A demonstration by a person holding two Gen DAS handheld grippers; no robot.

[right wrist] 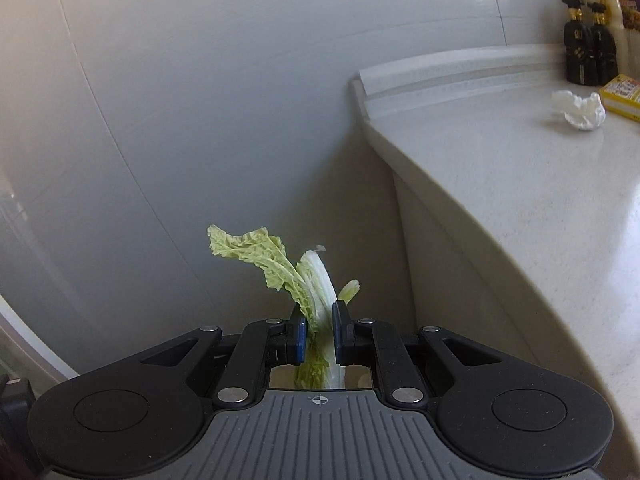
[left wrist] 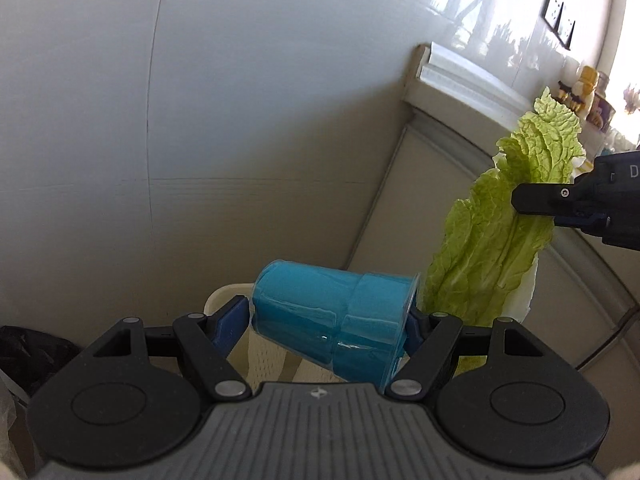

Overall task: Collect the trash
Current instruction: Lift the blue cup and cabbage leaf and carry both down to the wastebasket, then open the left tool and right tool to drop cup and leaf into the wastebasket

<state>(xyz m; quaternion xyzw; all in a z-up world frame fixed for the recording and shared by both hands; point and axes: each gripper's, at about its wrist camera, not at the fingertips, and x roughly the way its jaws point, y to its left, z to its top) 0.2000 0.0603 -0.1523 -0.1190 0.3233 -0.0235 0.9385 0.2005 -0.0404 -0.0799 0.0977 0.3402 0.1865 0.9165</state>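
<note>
Sideways, smooth tapered blue cup [left wrist: 332, 324]; crinkled, ribbed cabbage leaf [right wrist: 308, 280].

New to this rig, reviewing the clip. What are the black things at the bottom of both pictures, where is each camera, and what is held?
No robot arm here: a person carries a two-finger gripper in each hand, with a fisheye camera on each looking forward along its fingers.

In the left wrist view, the left gripper is closed on a blue plastic cup lying sideways between its pads. A white mesh basket shows just beyond it, partly hidden.

In the right wrist view, the right gripper pinches a cabbage leaf. The left view shows this gripper too.

To the right is a pale countertop with a crumpled white tissue, a yellow box and dark bottles.
</note>
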